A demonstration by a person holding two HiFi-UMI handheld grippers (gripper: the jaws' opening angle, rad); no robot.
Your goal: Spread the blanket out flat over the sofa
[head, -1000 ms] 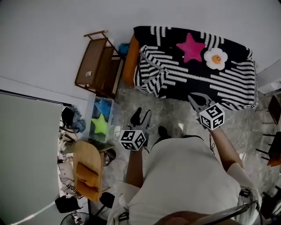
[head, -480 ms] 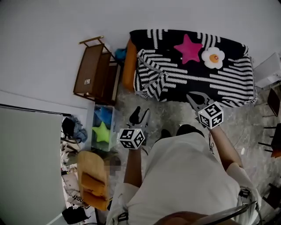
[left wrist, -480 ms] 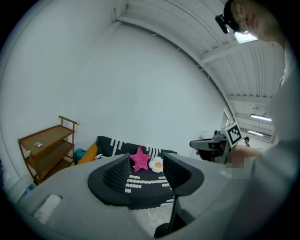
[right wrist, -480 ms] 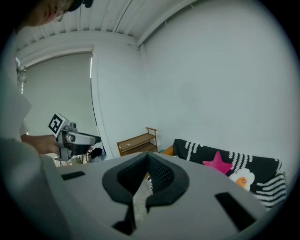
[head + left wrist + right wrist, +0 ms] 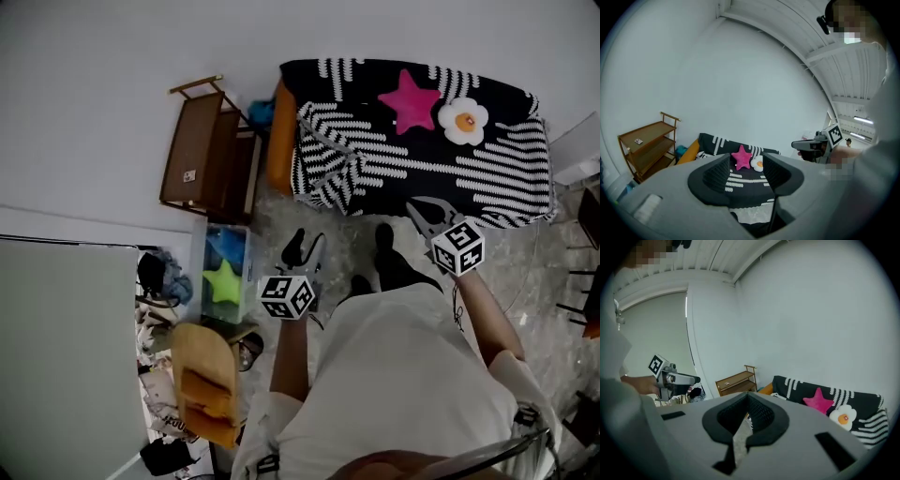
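The black-and-white striped blanket [image 5: 422,159] covers the sofa at the top of the head view, with a bunched fold [image 5: 328,173] hanging at its front left corner. The orange sofa arm [image 5: 280,141] shows at the left end. A pink star cushion [image 5: 410,98] and a flower cushion [image 5: 464,120] lie on the blanket. My left gripper [image 5: 303,249] hovers open over the floor, short of the sofa, with nothing in it. My right gripper [image 5: 424,212] is shut and empty near the blanket's front edge. The sofa [image 5: 740,179] shows between the left jaws.
A wooden shelf [image 5: 208,150] stands left of the sofa. A clear bin [image 5: 223,277] holds green and blue cushions. A wooden chair [image 5: 203,382] is at the lower left. Chair legs [image 5: 581,309] line the right edge. The person's foot [image 5: 384,239] is on the stone floor.
The person has stepped a foot forward toward the sofa. Both grippers keep about the same places and states.
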